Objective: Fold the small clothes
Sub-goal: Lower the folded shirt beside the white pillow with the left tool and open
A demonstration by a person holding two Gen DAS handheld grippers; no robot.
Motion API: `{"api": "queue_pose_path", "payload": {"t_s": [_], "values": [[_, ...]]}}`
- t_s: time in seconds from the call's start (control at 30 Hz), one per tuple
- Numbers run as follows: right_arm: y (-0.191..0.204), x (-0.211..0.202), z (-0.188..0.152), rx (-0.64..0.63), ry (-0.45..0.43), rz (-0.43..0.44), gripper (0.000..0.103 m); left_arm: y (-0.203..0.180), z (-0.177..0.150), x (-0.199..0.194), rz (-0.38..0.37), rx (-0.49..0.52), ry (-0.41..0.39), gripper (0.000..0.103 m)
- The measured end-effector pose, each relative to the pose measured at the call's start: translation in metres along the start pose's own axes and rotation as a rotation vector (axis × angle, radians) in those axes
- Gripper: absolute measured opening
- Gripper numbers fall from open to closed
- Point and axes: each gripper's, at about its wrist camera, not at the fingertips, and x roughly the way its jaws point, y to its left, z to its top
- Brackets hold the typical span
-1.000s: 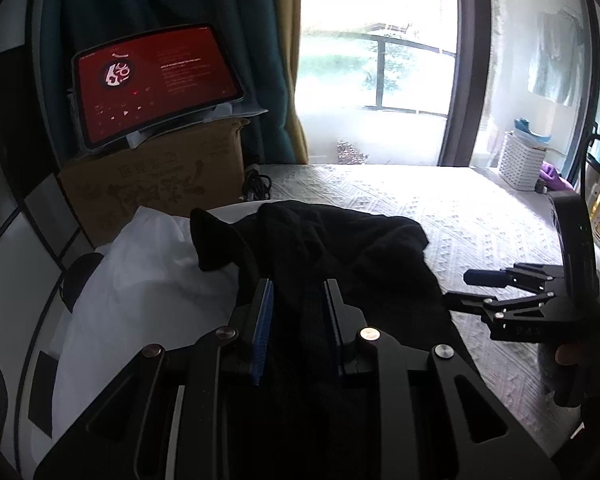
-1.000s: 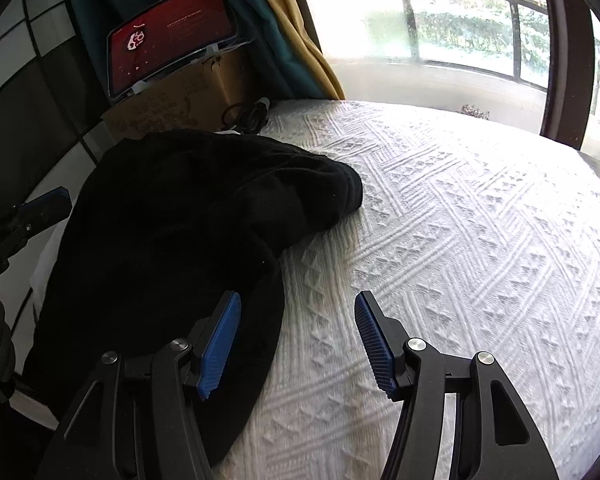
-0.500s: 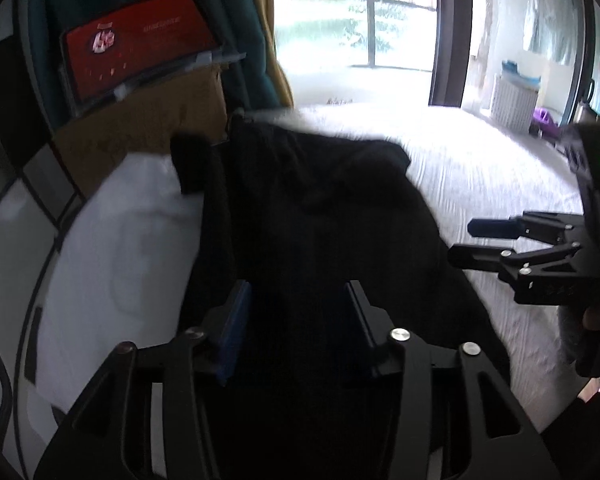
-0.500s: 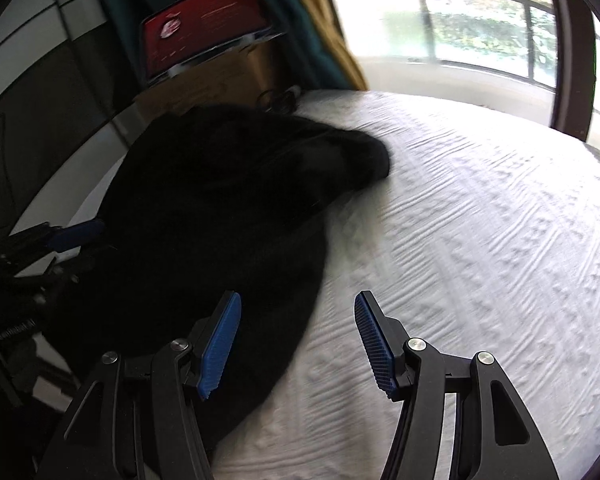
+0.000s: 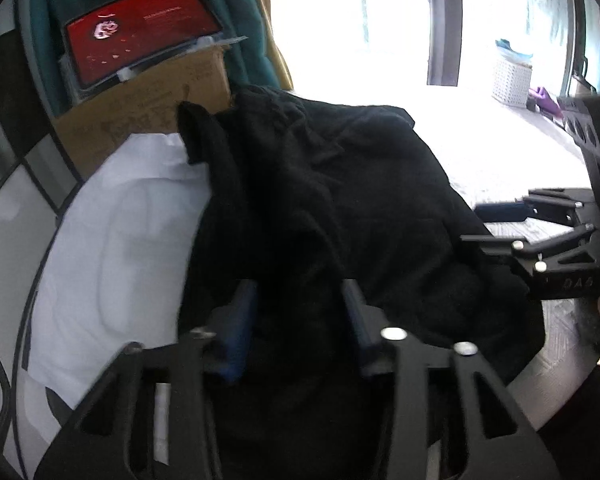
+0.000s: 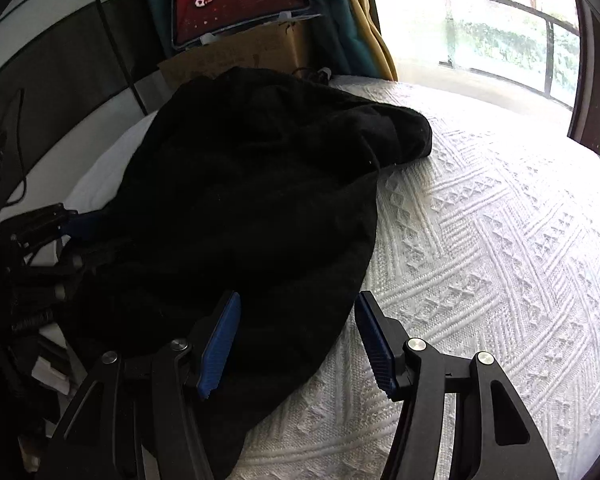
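A black garment (image 5: 340, 208) lies rumpled over a white pillow (image 5: 116, 248) and the white textured bedspread (image 6: 480, 240); it also shows in the right wrist view (image 6: 240, 208). My left gripper (image 5: 300, 320) is open, its jaws astride the garment's near edge, with cloth between them. My right gripper (image 6: 296, 340) is open over the garment's lower right edge, where cloth meets bedspread. It also shows at the right of the left wrist view (image 5: 496, 224).
A cardboard box (image 5: 148, 116) with a red-screened tablet (image 5: 140, 36) on it stands at the head of the bed, before teal and yellow curtains. A bright window with a railing (image 6: 500, 40) is behind. A white basket (image 5: 512, 80) stands far right.
My left gripper has opened wider and pushed forward over the garment. My right gripper has moved left, closer to the garment's edge, still open.
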Motion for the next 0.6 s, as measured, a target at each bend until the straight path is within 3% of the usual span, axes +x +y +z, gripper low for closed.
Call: {"api": "queue_pose_path", "payload": {"t_s": [0.1, 0.27, 0.43, 0.53, 0.6], "values": [[0.0, 0.001, 0.0, 0.006, 0.008, -0.009, 0.061, 0.013, -0.002, 0.0, 0.004, -0.024, 0.0, 0.021], [-0.006, -0.001, -0.004, 0.021, 0.017, -0.024, 0.061, 0.014, 0.001, -0.005, 0.028, -0.018, 0.005, 0.02], [-0.018, -0.009, -0.003, 0.045, 0.016, -0.033, 0.061, 0.025, 0.027, -0.026, 0.002, -0.068, -0.065, 0.02], [-0.026, -0.015, 0.004, 0.056, -0.008, -0.036, 0.062, 0.023, 0.049, -0.024, -0.025, -0.043, -0.102, 0.023], [-0.032, -0.019, 0.009, 0.057, -0.017, -0.037, 0.062, 0.017, 0.067, -0.011, -0.026, -0.009, -0.107, 0.043]]}}
